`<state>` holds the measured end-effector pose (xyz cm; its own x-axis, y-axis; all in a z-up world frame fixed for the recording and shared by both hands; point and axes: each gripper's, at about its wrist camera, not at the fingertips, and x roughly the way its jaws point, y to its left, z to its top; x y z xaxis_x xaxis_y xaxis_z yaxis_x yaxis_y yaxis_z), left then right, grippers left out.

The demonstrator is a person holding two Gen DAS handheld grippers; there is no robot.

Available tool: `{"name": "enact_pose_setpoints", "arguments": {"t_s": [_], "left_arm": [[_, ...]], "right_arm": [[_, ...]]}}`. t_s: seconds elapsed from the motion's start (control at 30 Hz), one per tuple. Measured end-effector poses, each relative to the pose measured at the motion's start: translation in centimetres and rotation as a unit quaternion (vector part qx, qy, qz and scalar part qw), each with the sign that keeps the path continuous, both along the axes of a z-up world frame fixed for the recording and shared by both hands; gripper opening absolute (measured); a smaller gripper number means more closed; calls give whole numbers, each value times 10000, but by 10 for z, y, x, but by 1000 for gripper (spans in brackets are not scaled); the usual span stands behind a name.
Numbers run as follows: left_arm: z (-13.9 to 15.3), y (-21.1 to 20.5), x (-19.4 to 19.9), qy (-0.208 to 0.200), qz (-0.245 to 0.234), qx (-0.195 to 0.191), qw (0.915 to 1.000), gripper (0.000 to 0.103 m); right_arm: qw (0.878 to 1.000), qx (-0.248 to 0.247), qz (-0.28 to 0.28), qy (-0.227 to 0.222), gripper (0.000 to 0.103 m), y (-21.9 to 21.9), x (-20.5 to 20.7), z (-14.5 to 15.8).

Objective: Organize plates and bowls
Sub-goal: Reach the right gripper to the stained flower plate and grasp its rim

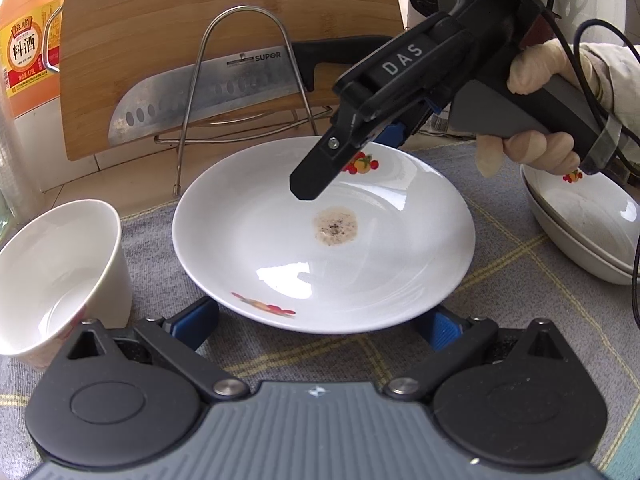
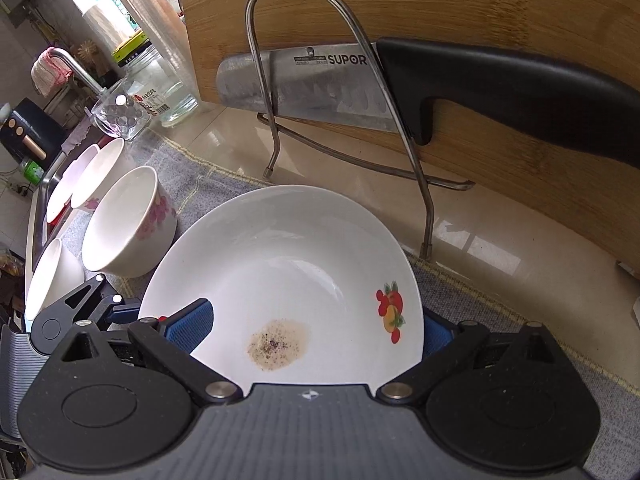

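Counting one stained plate (image 1: 280,248), four bowls (image 2: 128,220), two stacked dishes (image 1: 584,224).

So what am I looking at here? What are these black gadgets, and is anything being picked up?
No robot: a person holds a two-finger gripper in each hand, each with a fisheye camera looking along its fingers. One picture is from the left gripper, the other from the right gripper. In the left view you see the right one from outside, held in a gloved hand.

On a grey checked cloth sits a white fruit-patterned plate with a brownish stain. Both grippers are open at the plate's opposite edges; nothing is gripped. Nearby stand white bowls and more stacked dishes. Behind, a Supor knife rests in a wire rack against a wooden cutting board.
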<state>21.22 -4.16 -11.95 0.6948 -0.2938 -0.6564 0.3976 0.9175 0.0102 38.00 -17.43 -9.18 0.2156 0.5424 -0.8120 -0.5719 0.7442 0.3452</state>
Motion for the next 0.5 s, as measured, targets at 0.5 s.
{"name": "enact_pose_setpoints", "arguments": {"t_s": [0.5], "left_arm": [[1, -1, -1, -7, -28, 28, 10000, 103]], "right_arm": [[9996, 152, 233, 89, 103, 8, 16, 0]]}}
